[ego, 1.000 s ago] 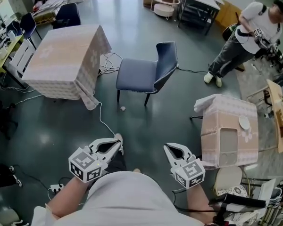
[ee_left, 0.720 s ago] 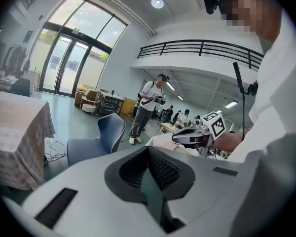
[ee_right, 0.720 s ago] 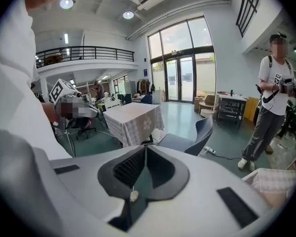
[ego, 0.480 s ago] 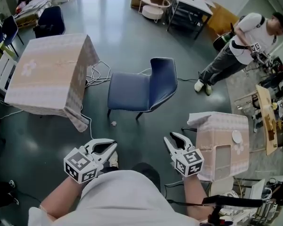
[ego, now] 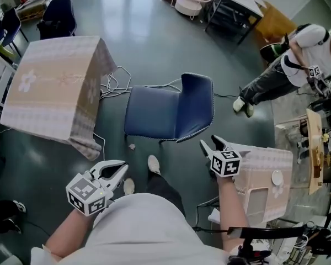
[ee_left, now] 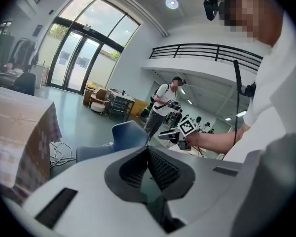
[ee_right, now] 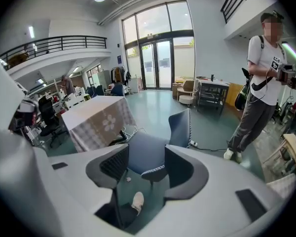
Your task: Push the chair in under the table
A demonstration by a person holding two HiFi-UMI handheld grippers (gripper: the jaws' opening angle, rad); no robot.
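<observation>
The blue chair (ego: 168,115) stands on the grey floor, its seat towards the cloth-covered table (ego: 49,87) at the left and apart from it. My right gripper (ego: 211,142) is just below the lower end of the chair's backrest (ego: 201,106), not touching it. Its jaws are opening, with nothing between them; in the right gripper view the chair (ee_right: 153,154) and the table (ee_right: 96,120) show beyond the right gripper (ee_right: 145,152). My left gripper (ego: 121,169) hangs shut and empty below the seat, short of it. The left gripper view shows the left gripper (ee_left: 147,152) shut and the chair (ee_left: 123,137) ahead.
A smaller cloth-covered stand (ego: 265,175) is right beside my right arm. A person (ego: 298,59) stands at the upper right. Cables (ego: 118,81) lie on the floor between table and chair. My own shoe (ego: 153,164) is near the chair's legs. Another dark chair (ego: 58,18) is far left.
I have walked closer to the chair. The right gripper has swung forward to the backrest and its jaws have gone from shut to apart. The left gripper came along, still shut.
</observation>
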